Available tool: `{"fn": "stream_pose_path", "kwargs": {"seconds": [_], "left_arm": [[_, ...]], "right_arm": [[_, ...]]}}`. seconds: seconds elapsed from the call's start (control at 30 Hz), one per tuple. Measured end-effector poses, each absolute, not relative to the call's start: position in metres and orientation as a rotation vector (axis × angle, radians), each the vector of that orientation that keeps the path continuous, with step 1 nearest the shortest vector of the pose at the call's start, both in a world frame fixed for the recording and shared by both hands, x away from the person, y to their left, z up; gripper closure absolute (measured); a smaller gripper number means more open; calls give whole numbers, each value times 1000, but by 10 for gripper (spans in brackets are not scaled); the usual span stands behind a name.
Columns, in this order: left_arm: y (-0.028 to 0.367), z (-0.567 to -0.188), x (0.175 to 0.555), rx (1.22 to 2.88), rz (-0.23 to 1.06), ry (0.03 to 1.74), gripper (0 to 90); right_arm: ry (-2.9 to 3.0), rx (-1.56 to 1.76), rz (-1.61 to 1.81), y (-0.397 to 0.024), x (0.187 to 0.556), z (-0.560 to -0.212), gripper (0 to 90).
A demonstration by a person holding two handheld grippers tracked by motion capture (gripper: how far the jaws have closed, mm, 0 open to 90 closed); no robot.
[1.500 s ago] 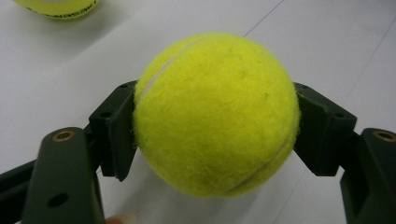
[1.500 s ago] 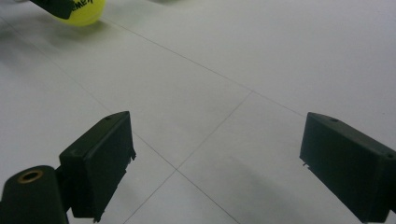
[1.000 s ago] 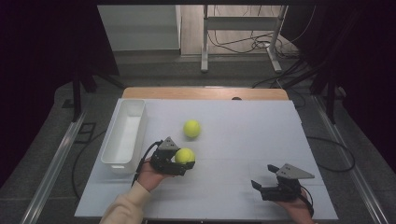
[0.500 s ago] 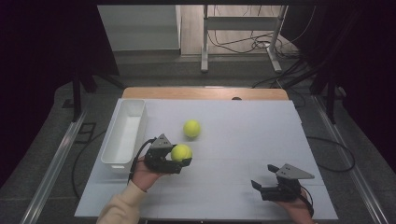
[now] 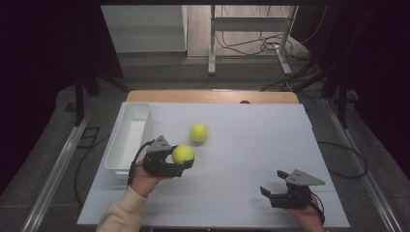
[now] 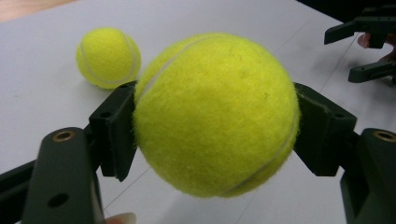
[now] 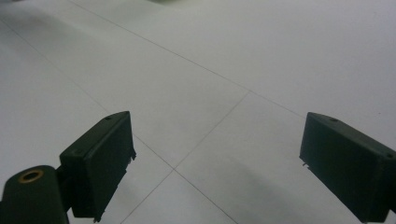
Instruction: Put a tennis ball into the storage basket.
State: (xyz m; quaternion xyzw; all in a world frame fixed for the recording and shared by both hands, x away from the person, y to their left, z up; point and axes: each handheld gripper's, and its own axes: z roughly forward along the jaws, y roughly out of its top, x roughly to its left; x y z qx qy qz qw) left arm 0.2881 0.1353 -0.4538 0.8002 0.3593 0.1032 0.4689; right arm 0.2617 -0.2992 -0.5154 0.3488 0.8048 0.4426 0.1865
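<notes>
My left gripper (image 5: pixel 185 159) is shut on a yellow tennis ball (image 5: pixel 183 154), held just above the white table right of the tray. In the left gripper view that tennis ball (image 6: pixel 215 114) is clamped between both black pads, with my left gripper (image 6: pixel 215 126) pointing toward a second tennis ball (image 6: pixel 108 57). The second ball (image 5: pixel 198 133) rests on the table a little farther back. My right gripper (image 5: pixel 268 194) lies low near the front right edge, open; in its own view my right gripper (image 7: pixel 217 163) has bare table between its jaws.
A white rectangular tray (image 5: pixel 126 140) stands along the table's left side, close beside my left hand. The white table (image 5: pixel 251 140) ends at a wooden strip (image 5: pixel 212 96) at the back. My right gripper (image 6: pixel 369 46) shows far off in the left gripper view.
My left gripper has lifted the ball off the table and drifted slightly left toward the tray. The second ball and the right gripper have not moved.
</notes>
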Motion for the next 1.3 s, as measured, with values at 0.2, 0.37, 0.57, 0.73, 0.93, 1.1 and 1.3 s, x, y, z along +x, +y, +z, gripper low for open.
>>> {"fn": "stream_pose_path", "kwargs": {"seconds": [0.2, 0.37, 0.57, 0.73, 0.93, 1.1, 1.3], "left_arm": [[141, -446, 285, 1932, 277, 879, 262], [147, -440, 282, 1906, 297, 879, 262], [152, -433, 280, 1884, 313, 877, 262], [157, -429, 278, 1862, 321, 879, 262], [166, -425, 277, 1836, 339, 893, 262], [172, -422, 275, 1813, 341, 900, 262], [176, -418, 273, 1792, 350, 899, 262]], "right_arm": [[2265, 982, 1244, -299, 262, -515, 104], [2266, 983, 1242, -299, 262, -516, 104], [2266, 983, 1239, -299, 262, -515, 104], [2266, 986, 1241, -299, 262, -516, 104], [2265, 986, 1238, -299, 262, -516, 105], [2265, 984, 1240, -299, 262, -516, 105], [2265, 984, 1238, -299, 262, -516, 105]]}}
